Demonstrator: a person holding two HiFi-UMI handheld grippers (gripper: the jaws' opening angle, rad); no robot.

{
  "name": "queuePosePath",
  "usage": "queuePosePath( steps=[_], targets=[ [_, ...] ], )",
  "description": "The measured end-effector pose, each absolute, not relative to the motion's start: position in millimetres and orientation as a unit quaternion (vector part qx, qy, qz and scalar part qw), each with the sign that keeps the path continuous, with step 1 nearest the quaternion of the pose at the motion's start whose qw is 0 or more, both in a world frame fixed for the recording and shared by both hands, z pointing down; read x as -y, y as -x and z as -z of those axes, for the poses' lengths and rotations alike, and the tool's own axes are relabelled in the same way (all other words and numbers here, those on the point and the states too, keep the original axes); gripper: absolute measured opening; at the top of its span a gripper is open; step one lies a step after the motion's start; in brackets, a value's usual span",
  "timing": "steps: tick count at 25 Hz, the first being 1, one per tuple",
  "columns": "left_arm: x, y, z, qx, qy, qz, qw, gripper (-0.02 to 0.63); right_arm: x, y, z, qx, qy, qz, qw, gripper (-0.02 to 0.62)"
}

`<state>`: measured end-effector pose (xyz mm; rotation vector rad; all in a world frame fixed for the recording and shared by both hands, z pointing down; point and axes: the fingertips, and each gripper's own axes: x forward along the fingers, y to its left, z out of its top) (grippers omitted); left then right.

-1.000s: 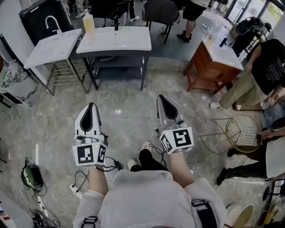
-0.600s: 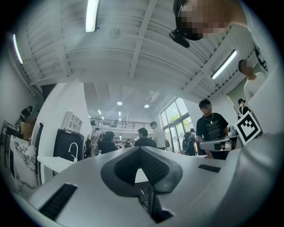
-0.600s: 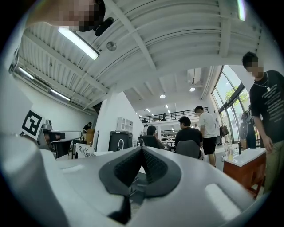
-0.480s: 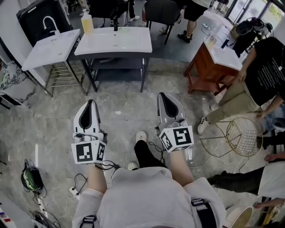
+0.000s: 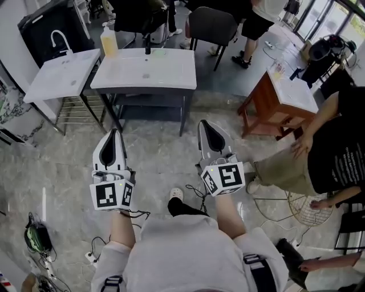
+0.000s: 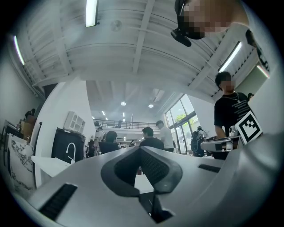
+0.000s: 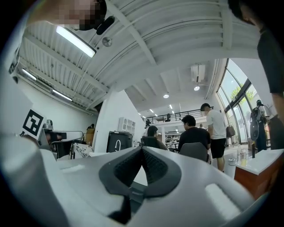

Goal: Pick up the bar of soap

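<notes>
Ahead a basin (image 5: 145, 68), second basin (image 5: 60, 74) left of it, bottle (image 5: 108, 41) seemingly between them at the back, cabinet (image 5: 285, 97) right, chair (image 5: 211, 25) behind.

No readable words or numbers, square coded markers on left tongs (image 5: 116, 134) and right tongs (image 5: 205, 124), black shirt (image 5: 342, 154) print illegible

A large, high-ceilinged hall is serving as a mock-bathroom test space: washbasins (image 5: 142, 71) are standing far on bare frames (image 5: 183, 117) on marble floor (image 5: 57, 171), strip lights (image 6: 92, 12) are glowing overhead, and people (image 5: 339, 142) are standing right.

hand-held gripper (image 7: 142, 153) jaws together, nothing between
</notes>
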<state>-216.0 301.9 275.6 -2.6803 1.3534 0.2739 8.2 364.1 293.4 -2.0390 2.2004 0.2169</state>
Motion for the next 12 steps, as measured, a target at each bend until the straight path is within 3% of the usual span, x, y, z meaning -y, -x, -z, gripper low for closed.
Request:
queuePosePath(
  steps=[12],
  targets=[
    [-204, 113, -262, -0.431, 0.893, -0.091, 0.090, 0.008, -262, -103, -292, -0.732, 0.673, -0.073, 0.073, 0.011]
  ],
)
